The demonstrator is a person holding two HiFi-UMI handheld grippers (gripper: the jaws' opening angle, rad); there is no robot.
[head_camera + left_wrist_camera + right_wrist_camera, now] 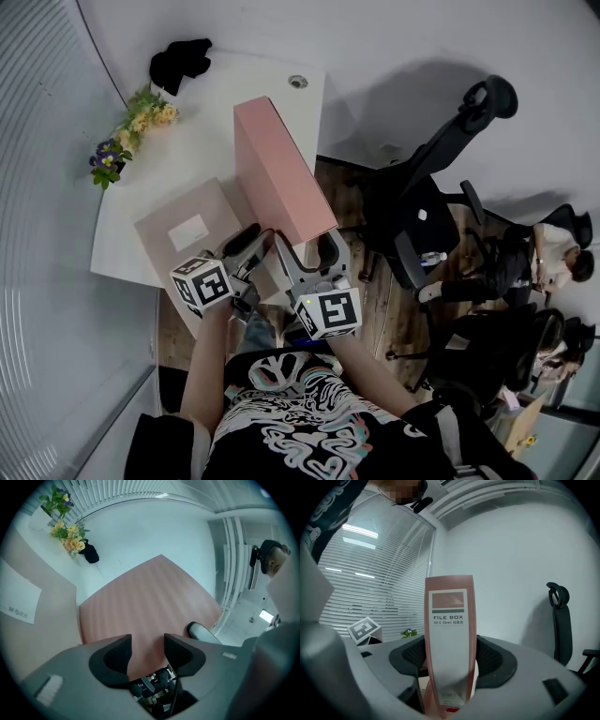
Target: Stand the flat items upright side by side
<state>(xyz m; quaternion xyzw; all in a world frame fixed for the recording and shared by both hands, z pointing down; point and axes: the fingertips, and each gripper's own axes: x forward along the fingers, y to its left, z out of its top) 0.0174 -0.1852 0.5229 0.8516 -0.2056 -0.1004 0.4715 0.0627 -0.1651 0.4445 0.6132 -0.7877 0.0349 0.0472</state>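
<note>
Two file boxes show in the head view. The pink file box [281, 173] is raised on its narrow edge over the white tabletop [253, 80]. The beige file box [183, 234] lies flat just left of it, label up. The right gripper [307, 255] holds the near end of the pink file box, and the left gripper [248, 251] sits beside that same end. Whether the base of the pink file box rests on the tabletop cannot be told.

In the left gripper view the jaws stand apart and hold nothing. The broad striped face of the pink file box fills the space beyond them. Use this gripper as a side brace: lay it against the face and do not pinch.

In the right gripper view the jaws are clamped on the labelled spine of the pink file box, one pad on each side.

1. Keep the clamp low on the spine.
2. Bring the spine vertical.
3. Seat the full bottom edge on the tabletop before loosening.
4. Leave room beside the pink file box for the beige one.

Likely risk: a tall, narrow box may tip sideways on release.
</note>
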